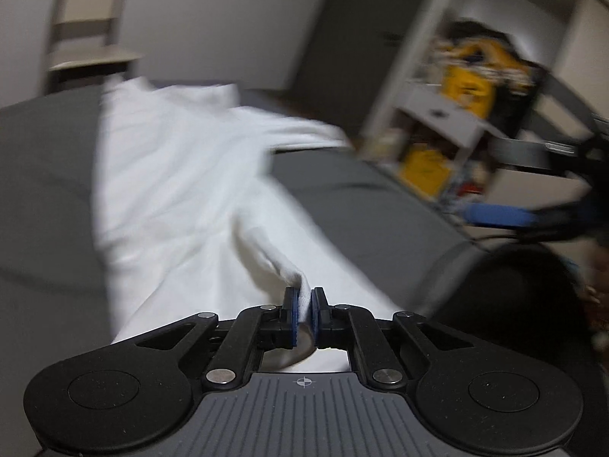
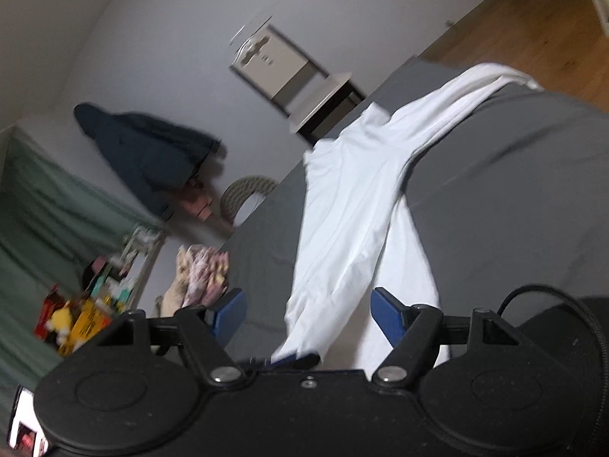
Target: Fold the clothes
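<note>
Left wrist view: white shirt (image 1: 182,175) is spread on a grey bed (image 1: 361,198), one fold pinched by the left gripper (image 1: 303,304). Yellow toys (image 1: 468,87) are seen on a shelf (image 1: 441,114). Right gripper (image 2: 308,312) is held wide apart above the shirt.

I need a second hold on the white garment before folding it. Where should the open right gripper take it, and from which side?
Probably the hem edge nearest the right gripper, approached from the bed's near side. The white garment lies lengthwise on the grey bed, its near end lifted and loose there; the left gripper already pinches a fold.
</note>
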`<state>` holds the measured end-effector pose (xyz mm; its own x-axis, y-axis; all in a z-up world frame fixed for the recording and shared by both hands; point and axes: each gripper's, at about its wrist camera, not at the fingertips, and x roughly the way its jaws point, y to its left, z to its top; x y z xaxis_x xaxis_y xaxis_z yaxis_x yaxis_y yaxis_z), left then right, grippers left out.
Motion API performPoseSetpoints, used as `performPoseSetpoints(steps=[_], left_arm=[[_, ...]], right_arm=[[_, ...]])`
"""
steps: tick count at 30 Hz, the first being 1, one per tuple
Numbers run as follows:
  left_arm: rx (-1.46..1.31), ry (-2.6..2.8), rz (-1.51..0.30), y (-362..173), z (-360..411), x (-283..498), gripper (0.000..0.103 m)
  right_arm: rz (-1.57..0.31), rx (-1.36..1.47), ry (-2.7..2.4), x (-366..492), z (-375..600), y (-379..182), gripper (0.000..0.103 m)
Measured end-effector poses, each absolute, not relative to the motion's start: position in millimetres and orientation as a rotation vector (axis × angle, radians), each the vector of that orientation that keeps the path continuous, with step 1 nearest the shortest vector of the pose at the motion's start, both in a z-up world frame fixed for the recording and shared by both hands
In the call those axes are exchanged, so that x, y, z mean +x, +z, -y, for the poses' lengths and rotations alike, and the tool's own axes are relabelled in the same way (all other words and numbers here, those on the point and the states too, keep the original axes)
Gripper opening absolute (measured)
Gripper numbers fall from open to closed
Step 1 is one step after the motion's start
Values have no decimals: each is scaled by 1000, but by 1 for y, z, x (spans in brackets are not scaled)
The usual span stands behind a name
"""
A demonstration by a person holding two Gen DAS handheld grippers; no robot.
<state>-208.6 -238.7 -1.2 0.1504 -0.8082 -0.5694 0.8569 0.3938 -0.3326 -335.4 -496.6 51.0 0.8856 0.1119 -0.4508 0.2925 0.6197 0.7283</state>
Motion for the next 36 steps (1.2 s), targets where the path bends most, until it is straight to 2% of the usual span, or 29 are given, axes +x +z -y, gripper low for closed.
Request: performPoseSetpoints(steps=[5,8,14,20,23,24,25,26,27,28,29,30,33,36], left_arm=[[135,-1345,-732,6,285,-239,6],[129,-1375,-759,1,303,-243,7],[147,-1329,-898,-18,317,-239,7],[80,-1297,-1053,-24,326,-225,8],[89,-1303,-1046,-15,321,-228,20],[93,-1303,-1032,-11,317,-230,29],[104,-1296,-999,-6,311,-232,33],[115,-1288,-966,0,304,-234,45],[118,-1281,-936,5,297,-235,64],[98,-1276,-917,9,286,-231,75],[78,-1268,-901,14,275,-227,92],[57,-1248,-890,19,263,-226,100],[117,-1116,-883,23,224,-216,101],[316,-960,-921,15,201,-207,101]], right_arm=[[-441,954,-159,-326,517,48,74],[-490,865,-233,-301,535,49,74],[-515,940,-262,-254,571,28,74],[-565,967,-224,-241,559,6,74],[-618,962,-232,-239,554,-4,74],[-634,961,-241,-238,553,-7,74],[-644,961,-245,-237,554,-9,74],[-651,961,-244,-236,555,-10,74],[-659,959,-244,-235,555,-11,74],[-663,954,-247,-234,555,-12,74],[-667,950,-249,-233,555,-13,74],[-668,947,-250,-233,554,-14,74],[-640,970,-241,-238,554,-16,76],[-599,1030,-245,-247,559,-20,78]])
